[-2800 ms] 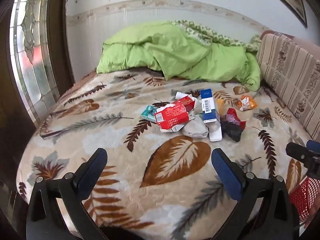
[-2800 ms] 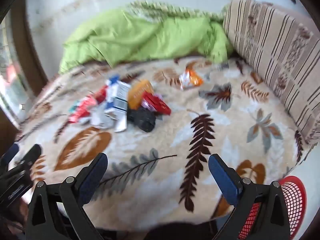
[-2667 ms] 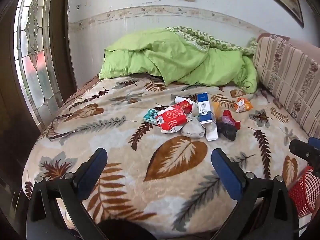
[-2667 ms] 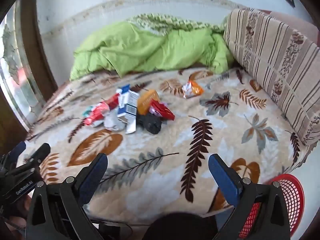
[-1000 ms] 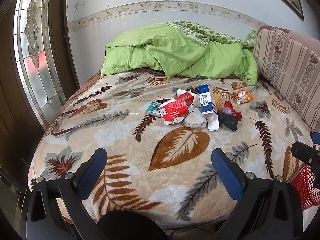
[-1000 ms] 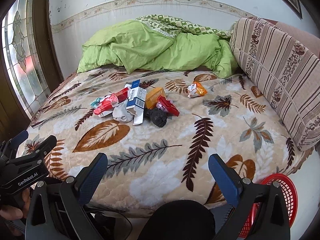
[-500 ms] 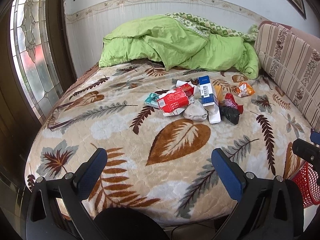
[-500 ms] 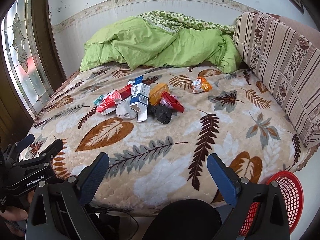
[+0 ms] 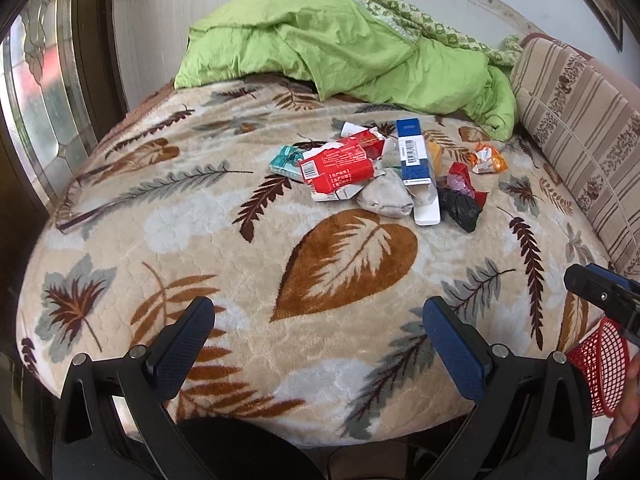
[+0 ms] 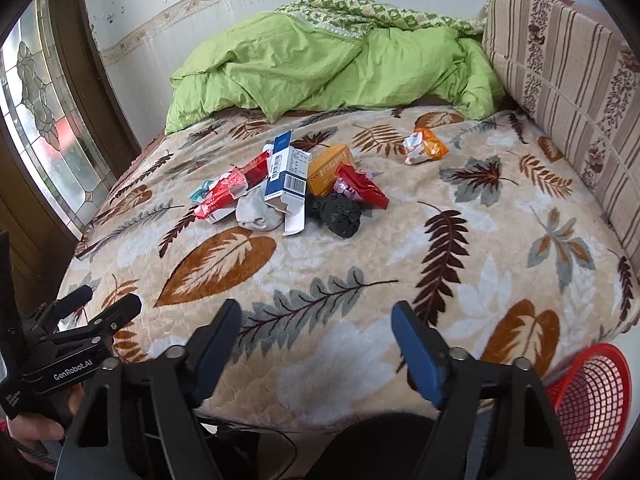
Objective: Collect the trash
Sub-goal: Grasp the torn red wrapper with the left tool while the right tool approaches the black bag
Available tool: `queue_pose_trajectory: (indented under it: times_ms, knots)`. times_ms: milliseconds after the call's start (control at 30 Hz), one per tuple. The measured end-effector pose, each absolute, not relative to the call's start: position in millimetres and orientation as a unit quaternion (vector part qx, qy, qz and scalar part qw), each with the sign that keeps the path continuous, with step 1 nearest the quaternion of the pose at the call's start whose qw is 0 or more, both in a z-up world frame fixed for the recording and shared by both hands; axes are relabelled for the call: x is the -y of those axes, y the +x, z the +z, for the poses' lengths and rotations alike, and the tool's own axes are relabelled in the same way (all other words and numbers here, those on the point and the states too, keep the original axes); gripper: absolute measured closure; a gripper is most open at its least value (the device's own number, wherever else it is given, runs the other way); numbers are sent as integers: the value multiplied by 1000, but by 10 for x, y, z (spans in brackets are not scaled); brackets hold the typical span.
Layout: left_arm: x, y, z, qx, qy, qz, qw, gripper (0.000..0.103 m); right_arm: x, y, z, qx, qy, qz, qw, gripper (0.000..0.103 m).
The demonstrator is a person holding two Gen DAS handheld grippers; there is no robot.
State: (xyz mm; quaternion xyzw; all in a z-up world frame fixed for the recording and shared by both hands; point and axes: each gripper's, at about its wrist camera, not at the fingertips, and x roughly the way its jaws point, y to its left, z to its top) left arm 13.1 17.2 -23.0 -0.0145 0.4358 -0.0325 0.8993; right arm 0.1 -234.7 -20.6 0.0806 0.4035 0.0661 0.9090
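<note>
One pile of trash (image 9: 384, 172) sits mid-bed on the leaf-print blanket (image 9: 240, 264), well ahead of both your grippers. In it: a blue-and-white box (image 10: 288, 176) lying across the top, a red box (image 9: 336, 166) to its left with a teal packet (image 9: 285, 162) just beyond that, a grey wad (image 9: 386, 198) at the near edge, a crumpled black bag (image 10: 340, 212) at the near right, a red wrapper (image 10: 362, 186) touching the bag, and an orange box (image 10: 330, 168) behind the wrapper. A stray orange-and-white wrapper (image 10: 424, 146) lies apart from the pile, toward the striped cushion (image 10: 568, 80).

Your left gripper (image 9: 320, 340) hangs over the near edge of the bed, fingers spread wide, nothing between them. Your right gripper (image 10: 316, 340) is also over the near edge, jaws closing but still well apart, with only blanket showing between the blue pads (image 10: 416, 354); nothing is pinched.

A red mesh basket (image 10: 588, 404) stands off the bed's near right corner, beside your right gripper. A green quilt (image 10: 320, 64) is bunched at the far end against the wall. A stained-glass window (image 10: 40, 108) is on the left.
</note>
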Motion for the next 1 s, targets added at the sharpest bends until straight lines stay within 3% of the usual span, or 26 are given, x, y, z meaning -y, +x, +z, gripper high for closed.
queue_pose_trajectory:
  times_ms: [133,200,500,733,900,933,967,1000]
  knots:
    - [-248,390,-293,-446,-9,-39,894,7,2457,301,-261,-413,105,81,901,32]
    - [-285,571,-324,-456,-20,-53,888,19,2491,454,-285,-411,107,81,901,32]
    - [-210,1297,-422,-459,-41,-98,882,37,2510,1160,-588,-433,113,102,888,37]
    - [-20,1716,-566,-457,-19,-129,880,41,2543,1607,-810,-446,108,74,886,37]
    - [75,1921,-730,-462,-7,-141,876,50,2526,1779,-958,-456,110,69,880,37]
    - [95,1938,-752,-463,-4,-143,875,57,2518,1799,-987,-458,111,68,879,43]
    - [113,1960,-777,-463,-1,-142,875,67,2515,1808,-1003,-459,112,68,879,56]
    - [114,1984,-792,-463,1,-139,875,74,2510,1818,-1025,-463,115,69,876,60]
